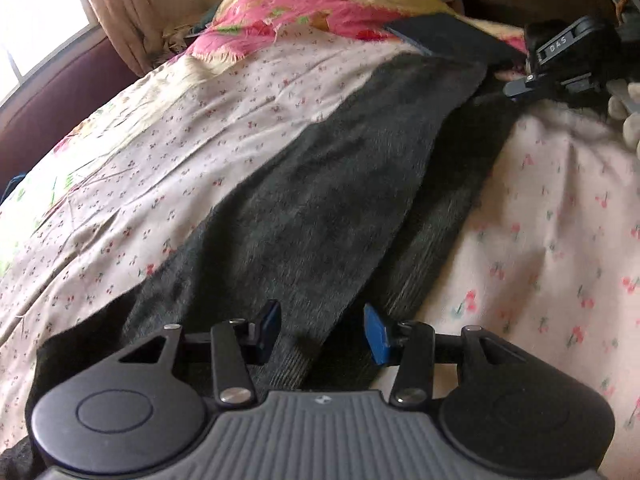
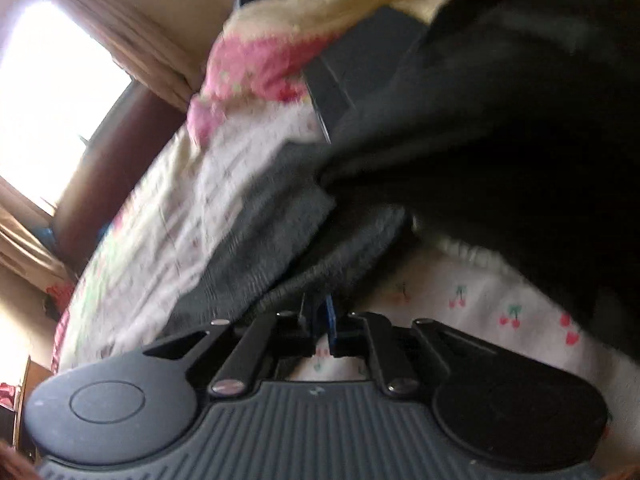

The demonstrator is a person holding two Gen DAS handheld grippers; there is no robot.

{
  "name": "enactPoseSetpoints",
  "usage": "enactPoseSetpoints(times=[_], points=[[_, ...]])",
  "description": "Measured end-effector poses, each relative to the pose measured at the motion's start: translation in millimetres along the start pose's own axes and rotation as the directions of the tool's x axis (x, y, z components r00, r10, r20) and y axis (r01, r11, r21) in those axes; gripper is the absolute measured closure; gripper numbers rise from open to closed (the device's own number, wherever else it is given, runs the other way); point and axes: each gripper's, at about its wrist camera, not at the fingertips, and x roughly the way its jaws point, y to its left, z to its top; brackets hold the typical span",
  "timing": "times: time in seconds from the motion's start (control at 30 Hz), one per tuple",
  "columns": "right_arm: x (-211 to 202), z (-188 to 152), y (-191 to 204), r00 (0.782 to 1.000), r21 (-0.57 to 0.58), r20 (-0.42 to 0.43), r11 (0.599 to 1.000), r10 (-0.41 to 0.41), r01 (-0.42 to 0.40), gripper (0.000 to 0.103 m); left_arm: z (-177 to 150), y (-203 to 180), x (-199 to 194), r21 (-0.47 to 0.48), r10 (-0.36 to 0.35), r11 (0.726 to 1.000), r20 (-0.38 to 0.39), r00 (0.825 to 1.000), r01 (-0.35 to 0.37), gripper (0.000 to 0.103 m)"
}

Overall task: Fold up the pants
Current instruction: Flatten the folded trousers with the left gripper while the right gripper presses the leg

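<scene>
Dark grey fuzzy pants [image 1: 320, 184] lie stretched along the cherry-print bedsheet [image 1: 192, 136], legs side by side. My left gripper [image 1: 322, 330] is open, its blue pads on either side of a ribbed cuff [image 1: 288, 364] at the near end, just above it. My right gripper [image 2: 318, 322] is shut on a ribbed edge of the pants [image 2: 320, 276] and holds it lifted off the sheet [image 2: 480, 300]. The right gripper also shows in the left wrist view [image 1: 560, 64], at the pants' far end. The right wrist view is blurred.
A pink and yellow blanket [image 1: 304, 12] is bunched at the far end of the bed, with a dark flat folded piece [image 1: 452, 36] on it. A window and curtain [image 1: 120, 8] stand at the left. A white plush object [image 1: 624, 112] lies at the right edge.
</scene>
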Motion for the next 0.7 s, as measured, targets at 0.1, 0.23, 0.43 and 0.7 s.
enactPoseSetpoints(times=[0.1,0.23,0.43,0.7], points=[[8,13,8,0.999,0.0,0.025,1.0,0.027,-0.027,0.084,13,-4,0,-0.015,0.01,1.0,0.043,0.999,-0.009,0.044],[24,24,14,1.0,0.003,0.03,1.0,0.008,-0.008,0.077,25,-15,6,-0.004,0.001,1.0,0.069,0.998,-0.001,0.044],[45,21,11,0.998,0.003,-0.031,0.999,-0.051,0.052,0.072,35,-33,22,0.051,-0.025,0.998,0.067,0.997,0.022,0.044],[61,23,3,0.999,0.087,-0.028,0.996,0.037,-0.035,0.071,47,-48,36,0.076,-0.044,0.996,0.064,0.997,0.039,0.044]])
